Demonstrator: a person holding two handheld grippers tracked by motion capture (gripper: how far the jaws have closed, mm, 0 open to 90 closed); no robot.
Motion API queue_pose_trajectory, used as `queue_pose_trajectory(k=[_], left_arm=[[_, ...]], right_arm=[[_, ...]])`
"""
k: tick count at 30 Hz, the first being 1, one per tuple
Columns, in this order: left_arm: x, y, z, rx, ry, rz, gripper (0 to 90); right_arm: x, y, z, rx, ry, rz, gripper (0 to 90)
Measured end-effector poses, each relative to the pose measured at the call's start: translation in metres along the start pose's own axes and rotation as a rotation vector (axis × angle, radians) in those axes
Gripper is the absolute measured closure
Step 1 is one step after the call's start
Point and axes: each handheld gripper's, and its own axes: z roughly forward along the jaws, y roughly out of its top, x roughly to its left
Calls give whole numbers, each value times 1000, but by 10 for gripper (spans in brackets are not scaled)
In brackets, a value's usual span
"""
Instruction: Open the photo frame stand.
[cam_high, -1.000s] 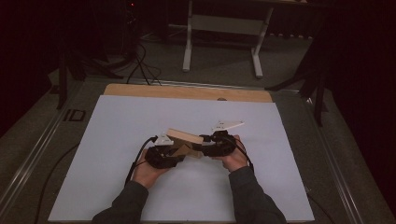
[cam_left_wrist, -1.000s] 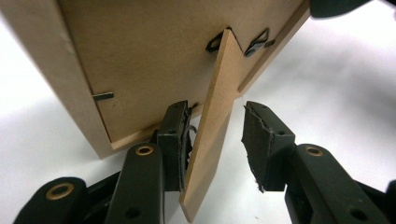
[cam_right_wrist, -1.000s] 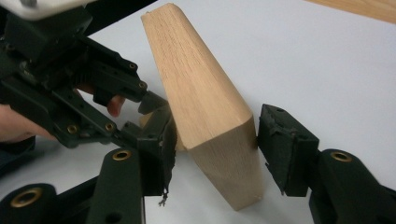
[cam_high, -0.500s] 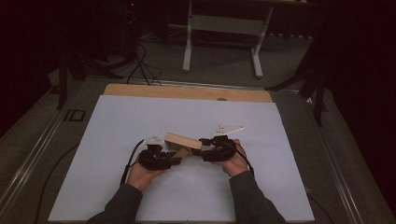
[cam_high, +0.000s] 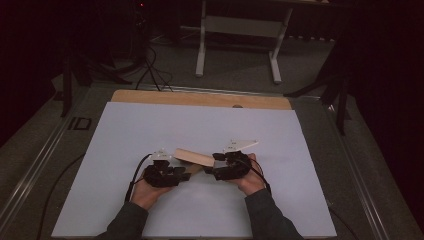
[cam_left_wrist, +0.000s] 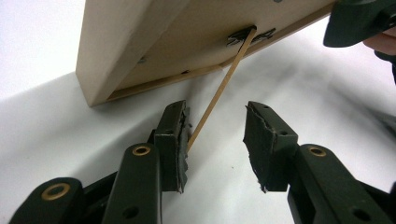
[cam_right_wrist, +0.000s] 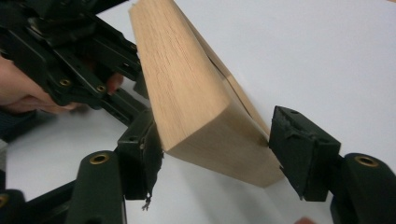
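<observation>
High view: near the desk's (cam_high: 125, 125) front edge, the right claw (cam_right_wrist: 215, 158) grips a wooden block (cam_right_wrist: 196, 93); the left claw (cam_left_wrist: 215, 135) is open around a rubber band (cam_left_wrist: 219, 88)

light: dim, dark surround — white sheet (cam_high: 200, 140) evenly lit | shadows: soft | close views: sharp, bright

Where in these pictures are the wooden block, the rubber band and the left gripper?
wooden block (cam_right_wrist: 196, 93): right gripper view, its broad grained face.
rubber band (cam_left_wrist: 219, 88): left gripper view, middle of the stretched strand.
left gripper (cam_left_wrist: 217, 135): left gripper view, gap between its jaws.
</observation>
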Motion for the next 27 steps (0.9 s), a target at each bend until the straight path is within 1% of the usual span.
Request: queue_pose_trajectory(k=[3, 4, 8, 9, 11, 12, 16, 19, 22, 27], left_arm=[[-1, -2, -2, -4, 6, 6, 587], [-1, -2, -3, -2, 11, 13, 583], [-4, -3, -7, 5, 43, 41, 564], [-4, -3, -7, 5, 43, 41, 564], [-7, -4, -11, -2, 63, 61, 559], [-8, -4, -13, -5, 69, 67, 558], [-11, -4, -18, -18, 90, 82, 553], [-12, -5, -22, -24, 98, 89, 553], [-13, -6, -26, -34, 114, 100, 553], [-15, -5, -30, -41, 114, 116, 556]], right_arm=[[2, -1, 0, 7, -11, -10, 358], [3, -2, -1, 8, -25, -21, 348], [5, -5, -4, -1, -45, -36, 343], [5, -5, -4, -1, -45, -36, 343], [6, -10, -8, -14, -57, -34, 335], [6, -12, -9, -24, -58, -33, 335], [4, -16, -13, -17, -66, -34, 337], [3, -19, -16, -29, -65, -29, 355], [4, -20, -18, -36, -62, -36, 358], [6, -21, -22, -21, -65, -62, 360]])
